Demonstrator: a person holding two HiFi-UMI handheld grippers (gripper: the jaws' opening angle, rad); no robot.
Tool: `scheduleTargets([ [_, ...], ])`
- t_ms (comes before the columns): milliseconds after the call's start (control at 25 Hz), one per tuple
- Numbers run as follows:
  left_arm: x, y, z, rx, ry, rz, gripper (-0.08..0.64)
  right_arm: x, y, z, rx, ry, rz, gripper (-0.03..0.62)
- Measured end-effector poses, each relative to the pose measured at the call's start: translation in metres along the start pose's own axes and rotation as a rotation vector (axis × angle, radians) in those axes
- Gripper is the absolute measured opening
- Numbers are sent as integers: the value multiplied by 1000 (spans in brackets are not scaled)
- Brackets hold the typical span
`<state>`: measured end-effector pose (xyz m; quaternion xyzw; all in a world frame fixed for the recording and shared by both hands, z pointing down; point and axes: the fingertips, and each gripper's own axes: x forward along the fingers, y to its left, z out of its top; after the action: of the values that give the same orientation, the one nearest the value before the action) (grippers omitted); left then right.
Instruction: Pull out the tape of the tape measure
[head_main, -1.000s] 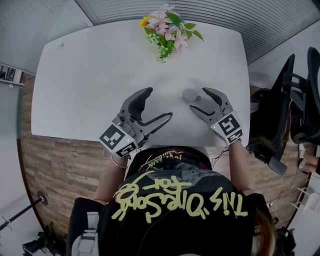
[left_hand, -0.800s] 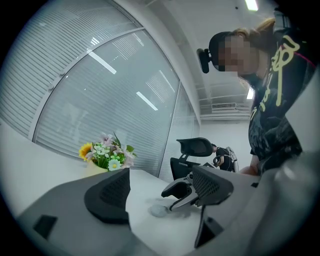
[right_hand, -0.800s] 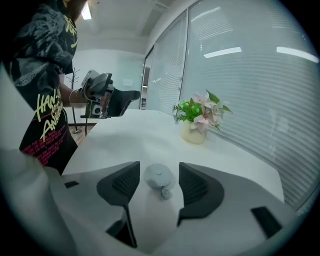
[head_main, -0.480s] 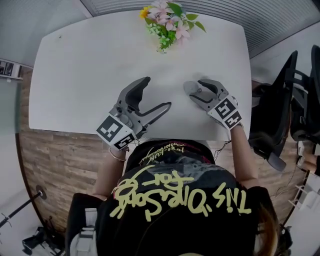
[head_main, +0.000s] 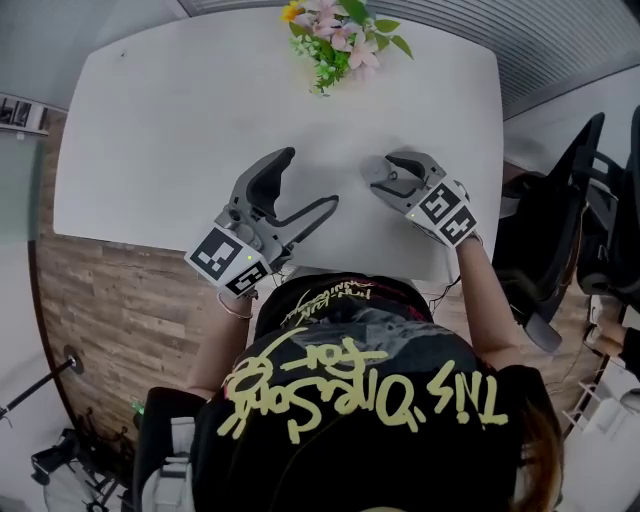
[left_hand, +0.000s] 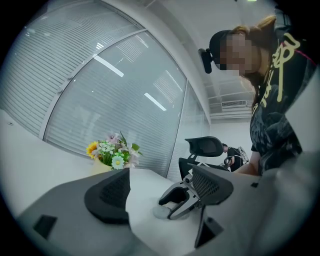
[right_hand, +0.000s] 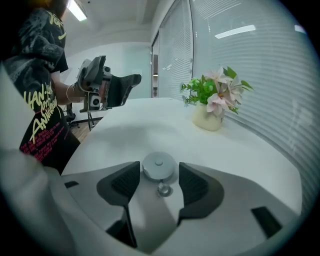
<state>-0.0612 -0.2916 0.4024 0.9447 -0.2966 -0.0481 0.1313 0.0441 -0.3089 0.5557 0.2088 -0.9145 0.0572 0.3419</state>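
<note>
My right gripper (head_main: 392, 172), right of centre in the head view, has tipped down to the table (head_main: 170, 120) and its jaws have just been closing. They now stand part-open, pads seemingly snug on the sides of the round grey tape measure (right_hand: 159, 166), so I judge the body is secured. Its small ring tab (right_hand: 163, 189) lies between the jaws. My left gripper (head_main: 310, 180), just left of centre, hangs wide open and empty, apart from it. The flowers (head_main: 345, 40) at the top edge stand well clear.
</note>
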Motion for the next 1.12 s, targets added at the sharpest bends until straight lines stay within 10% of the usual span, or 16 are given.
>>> scheduleTargets([
  [520, 16, -28, -4, -16, -41, 33, 380, 0, 8, -3, -77, 21, 62, 206],
  [1120, 34, -44, -12, -90, -51, 93, 317, -75, 7, 61, -345, -222, -76, 206],
])
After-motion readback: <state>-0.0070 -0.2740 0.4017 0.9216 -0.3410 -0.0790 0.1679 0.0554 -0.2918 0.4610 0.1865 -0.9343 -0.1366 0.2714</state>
